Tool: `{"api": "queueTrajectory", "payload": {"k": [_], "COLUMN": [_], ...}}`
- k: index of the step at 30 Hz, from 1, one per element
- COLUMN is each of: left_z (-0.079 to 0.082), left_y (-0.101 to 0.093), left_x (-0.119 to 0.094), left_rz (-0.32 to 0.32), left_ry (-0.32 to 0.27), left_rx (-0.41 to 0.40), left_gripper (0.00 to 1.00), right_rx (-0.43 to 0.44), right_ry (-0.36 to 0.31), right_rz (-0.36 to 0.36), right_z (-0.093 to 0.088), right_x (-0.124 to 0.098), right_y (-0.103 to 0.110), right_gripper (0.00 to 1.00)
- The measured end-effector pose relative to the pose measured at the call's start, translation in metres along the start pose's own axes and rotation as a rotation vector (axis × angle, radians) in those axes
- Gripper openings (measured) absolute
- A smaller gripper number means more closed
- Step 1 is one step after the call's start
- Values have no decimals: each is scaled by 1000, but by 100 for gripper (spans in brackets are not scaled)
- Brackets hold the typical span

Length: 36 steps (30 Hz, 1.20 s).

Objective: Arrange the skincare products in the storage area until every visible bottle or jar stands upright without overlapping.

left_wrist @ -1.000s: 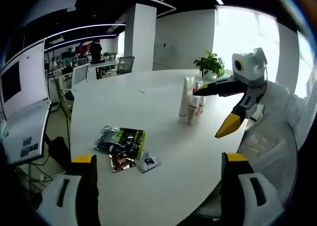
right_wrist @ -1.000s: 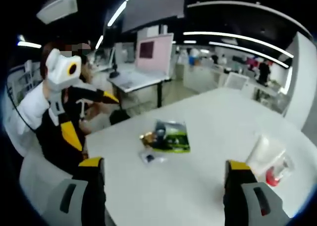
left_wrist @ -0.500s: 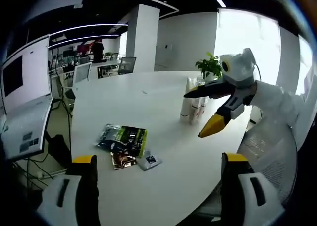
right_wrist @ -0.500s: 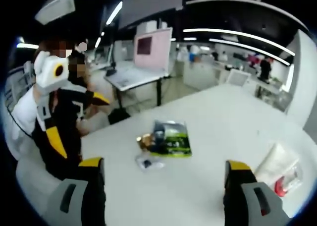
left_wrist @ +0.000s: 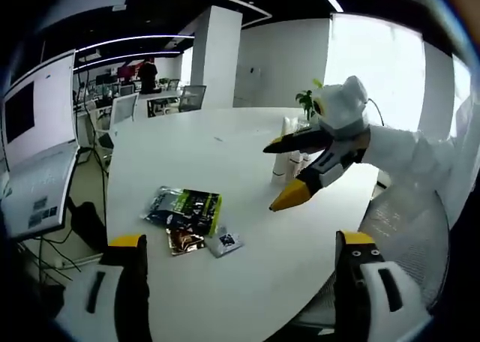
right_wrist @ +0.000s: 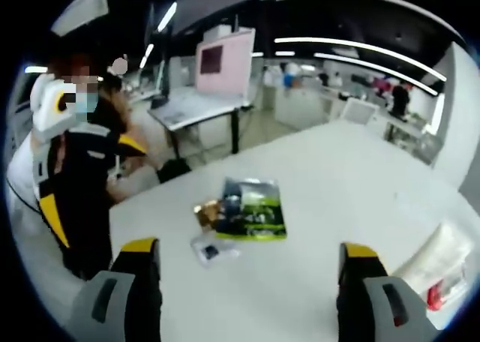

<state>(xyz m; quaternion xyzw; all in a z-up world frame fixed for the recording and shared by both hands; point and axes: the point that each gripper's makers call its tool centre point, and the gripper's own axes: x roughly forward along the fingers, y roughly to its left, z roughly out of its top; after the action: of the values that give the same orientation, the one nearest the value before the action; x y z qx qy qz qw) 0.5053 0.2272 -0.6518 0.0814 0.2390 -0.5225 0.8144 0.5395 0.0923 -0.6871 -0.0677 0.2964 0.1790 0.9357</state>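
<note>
A cluster of white skincare tubes [left_wrist: 288,153] stands upright at the far right of the round white table [left_wrist: 187,158]; in the right gripper view the tubes [right_wrist: 444,265] sit at the right edge, blurred. My left gripper [left_wrist: 240,241] is open above the table's near edge, holding nothing. My right gripper [left_wrist: 280,172] reaches in from the right, its yellow-tipped jaws spread just in front of the tubes. In its own view the right gripper [right_wrist: 247,248] is open and empty over the table [right_wrist: 345,184]. The left gripper [right_wrist: 90,178] shows at the left there, held by a person.
A green and black packet [left_wrist: 185,208] lies near the table's front with two small sachets [left_wrist: 202,242] beside it; the packet [right_wrist: 253,207] also shows mid-table. A potted plant [left_wrist: 307,99] stands at the far edge. A mesh chair [left_wrist: 409,233] is at the right.
The right gripper has swung left across the table, away from the tubes toward the middle. In its own view the tubes slid to the right edge. Both grippers stay open.
</note>
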Motion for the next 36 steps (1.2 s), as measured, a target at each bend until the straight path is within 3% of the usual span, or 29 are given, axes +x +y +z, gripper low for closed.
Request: {"api": "queueTrajectory", "payload": {"k": [16,25,30,36], "left_z": [-1,-2,-3,-4], "left_y": [-2,-3,-3,-4], "left_x": [5,4,3,2], "left_rz": [-9,-2,0,0], "left_ry": [14,10,10,9], "left_rx": [0,-8,-11,-16], "left_gripper": [99,99,99,99], "right_rx": [51,86,100,149], "right_ry": [16,3,20,30], "right_rz": [-27,-44,-51,-42], "right_z": [-6,-6,-12,-21], "right_x": [22,36,45,59], "right_y": [-17,-24,-30,-30], "right_gripper": [86,73,70,58]}}
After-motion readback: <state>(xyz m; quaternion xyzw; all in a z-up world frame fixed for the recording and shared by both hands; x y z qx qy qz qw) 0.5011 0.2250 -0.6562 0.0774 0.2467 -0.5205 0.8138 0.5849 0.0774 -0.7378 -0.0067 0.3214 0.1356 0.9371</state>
